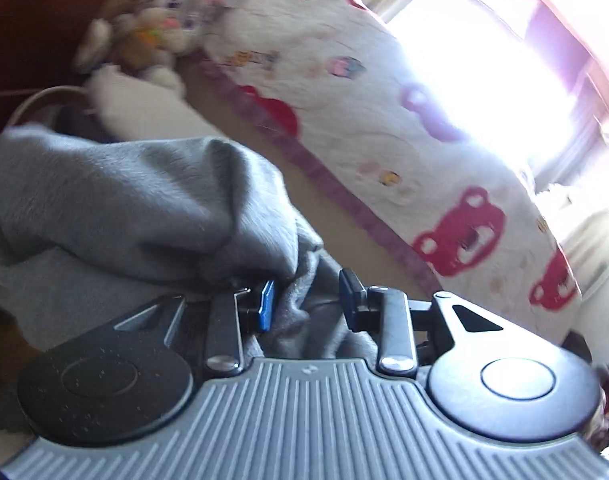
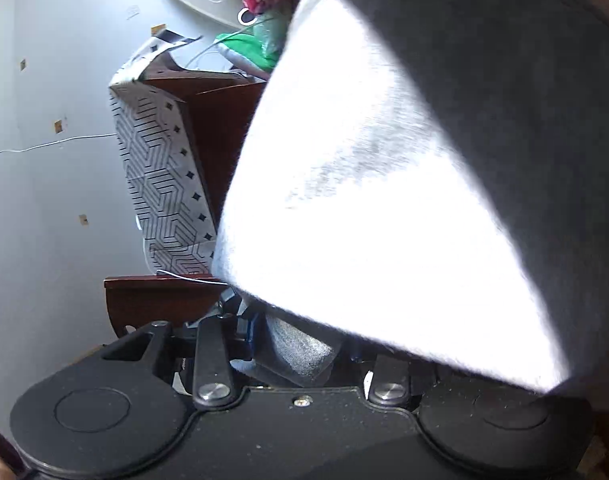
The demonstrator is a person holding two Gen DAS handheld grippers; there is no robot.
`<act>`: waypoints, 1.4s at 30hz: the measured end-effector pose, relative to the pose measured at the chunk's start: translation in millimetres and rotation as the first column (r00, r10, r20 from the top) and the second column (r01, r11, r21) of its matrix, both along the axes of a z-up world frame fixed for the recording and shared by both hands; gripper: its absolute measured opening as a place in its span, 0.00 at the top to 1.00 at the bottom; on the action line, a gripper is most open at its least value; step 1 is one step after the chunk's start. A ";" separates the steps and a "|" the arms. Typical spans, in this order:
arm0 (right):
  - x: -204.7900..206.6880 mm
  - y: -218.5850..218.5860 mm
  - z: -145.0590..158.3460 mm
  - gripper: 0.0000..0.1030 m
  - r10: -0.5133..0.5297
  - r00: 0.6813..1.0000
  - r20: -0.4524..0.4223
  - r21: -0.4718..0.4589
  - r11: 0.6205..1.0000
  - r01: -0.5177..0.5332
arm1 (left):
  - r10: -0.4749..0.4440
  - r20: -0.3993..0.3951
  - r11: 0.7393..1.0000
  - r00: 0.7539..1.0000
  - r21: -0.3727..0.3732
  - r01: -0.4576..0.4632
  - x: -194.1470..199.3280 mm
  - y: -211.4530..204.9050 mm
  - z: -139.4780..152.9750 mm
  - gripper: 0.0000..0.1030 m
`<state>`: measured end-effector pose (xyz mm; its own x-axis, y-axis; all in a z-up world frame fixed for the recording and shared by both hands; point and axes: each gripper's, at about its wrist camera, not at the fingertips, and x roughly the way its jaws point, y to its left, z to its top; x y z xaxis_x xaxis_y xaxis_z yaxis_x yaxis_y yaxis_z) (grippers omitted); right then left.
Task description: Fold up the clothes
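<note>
A grey fleece garment (image 1: 116, 208) bunches at the left of the left wrist view. My left gripper (image 1: 309, 300) has its blue-padded fingers (image 1: 266, 310) closed on a fold of this grey cloth. In the right wrist view the same grey garment (image 2: 384, 220) hangs close over the camera, part sunlit white, part in shadow. My right gripper (image 2: 300, 344) is shut on a thick fold of it; the right finger is hidden under the cloth.
A white quilt with red bear prints (image 1: 384, 120) lies on the bed, with a plush rabbit (image 1: 160, 28) behind. A bright window (image 1: 484, 60) is at the right. A patterned box (image 2: 160, 176) sits on a dark wooden stand (image 2: 160, 304) by a pale wall.
</note>
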<state>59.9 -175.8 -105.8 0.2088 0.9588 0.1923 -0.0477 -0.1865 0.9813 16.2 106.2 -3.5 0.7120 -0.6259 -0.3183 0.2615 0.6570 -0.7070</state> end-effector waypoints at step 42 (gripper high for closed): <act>-12.7 -209.3 -80.0 0.35 -0.218 0.965 0.144 -0.881 0.417 0.225 | -0.015 -0.437 0.918 0.899 0.351 0.186 53.0 -111.7 -114.4 0.05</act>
<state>47.2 -385.2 -185.8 0.4428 0.5237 -0.7278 0.0414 0.7989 0.6001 69.2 -5.5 -117.8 0.3978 -0.4585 -0.7947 0.0772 0.8798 -0.4690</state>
